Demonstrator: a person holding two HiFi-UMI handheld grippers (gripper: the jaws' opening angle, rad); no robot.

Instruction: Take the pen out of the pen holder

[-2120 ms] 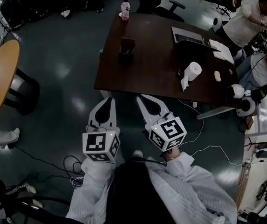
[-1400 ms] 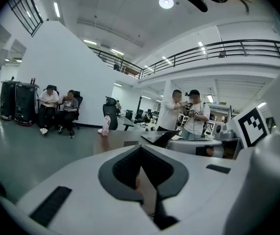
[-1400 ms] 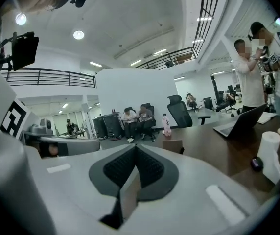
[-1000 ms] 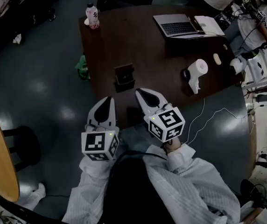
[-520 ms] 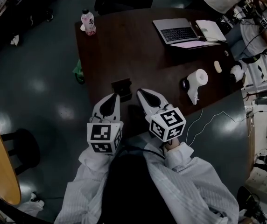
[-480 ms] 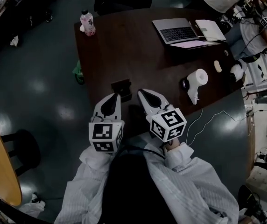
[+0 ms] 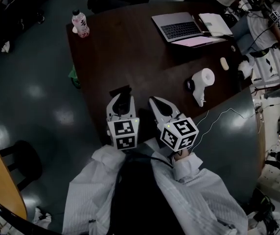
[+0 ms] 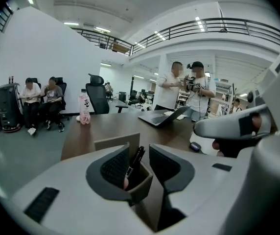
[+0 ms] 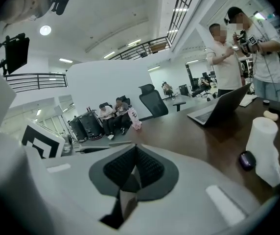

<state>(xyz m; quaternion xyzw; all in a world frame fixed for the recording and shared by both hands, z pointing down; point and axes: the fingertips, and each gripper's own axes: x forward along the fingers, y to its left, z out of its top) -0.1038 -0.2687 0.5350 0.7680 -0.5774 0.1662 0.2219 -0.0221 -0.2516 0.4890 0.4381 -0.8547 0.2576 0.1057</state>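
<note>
So far the pen (image 8: 135, 159) stands in the pen holder (image 8: 114, 142), near the front edge of the bench (image 7: 130, 48); it is not taken out yet. The left tool (image 8: 140, 164) is opening its jaws, with the pen in the gap but not gripped. The right tool (image 9: 132, 173) is closed and empty, just beside. Gripping and lifting are left.

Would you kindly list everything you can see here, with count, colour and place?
Wooden table: one, dark brown, centre.
Box-shaped pen holder: one, brown, near table edge.
Pen: one, black, standing in holder.
Plastic bottle: one, pink label, far table corner.
Laptop: one, silver, open, far side.
Paper roll: one, white, table's right.
Left gripper: one, white, jaws opening, pen between them.
Right gripper: one, white, shut, empty.
</note>
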